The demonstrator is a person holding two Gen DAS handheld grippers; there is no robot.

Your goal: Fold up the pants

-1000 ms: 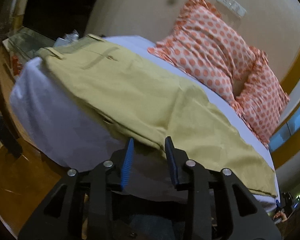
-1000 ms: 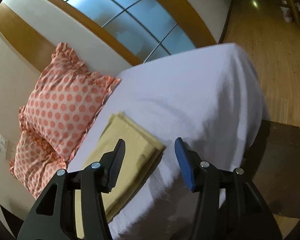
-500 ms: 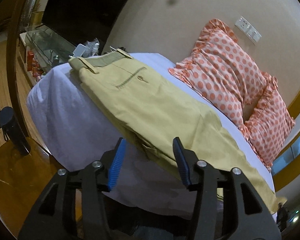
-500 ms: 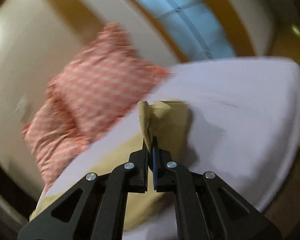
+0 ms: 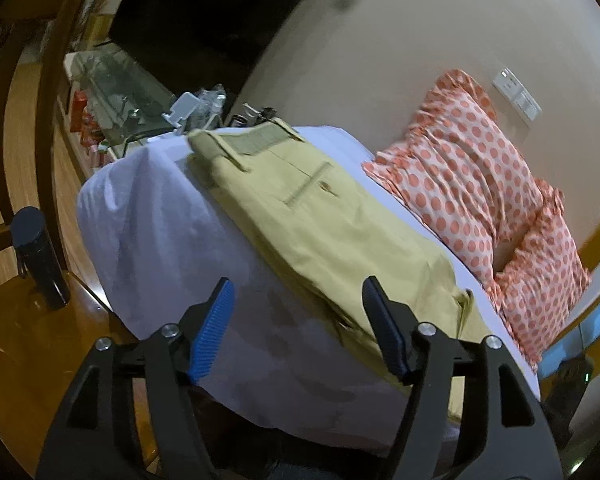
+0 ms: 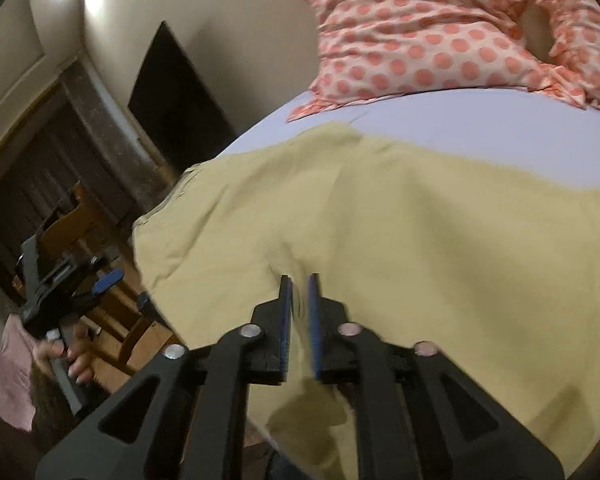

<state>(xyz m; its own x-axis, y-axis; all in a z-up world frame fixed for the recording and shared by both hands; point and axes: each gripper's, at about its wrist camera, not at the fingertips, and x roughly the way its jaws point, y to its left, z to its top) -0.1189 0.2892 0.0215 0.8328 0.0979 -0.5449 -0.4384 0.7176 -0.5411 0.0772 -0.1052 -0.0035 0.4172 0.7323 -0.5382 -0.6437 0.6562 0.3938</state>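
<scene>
Carried across since a moment ago, right tongs (image 6: 300,312) stay clamped on pants (image 6: 420,240); left tongs (image 5: 300,328) gape wide, empty.

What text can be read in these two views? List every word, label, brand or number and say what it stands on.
No text can be read in either view.
Red packages by the glass cabinet: print too small and blurred to read.
Wall switch plate: no legible marking.
Black bottle: no label visible.
Khaki pants: no tag or brand visible.
Polka-dot pillows: pattern only, no words.
</scene>
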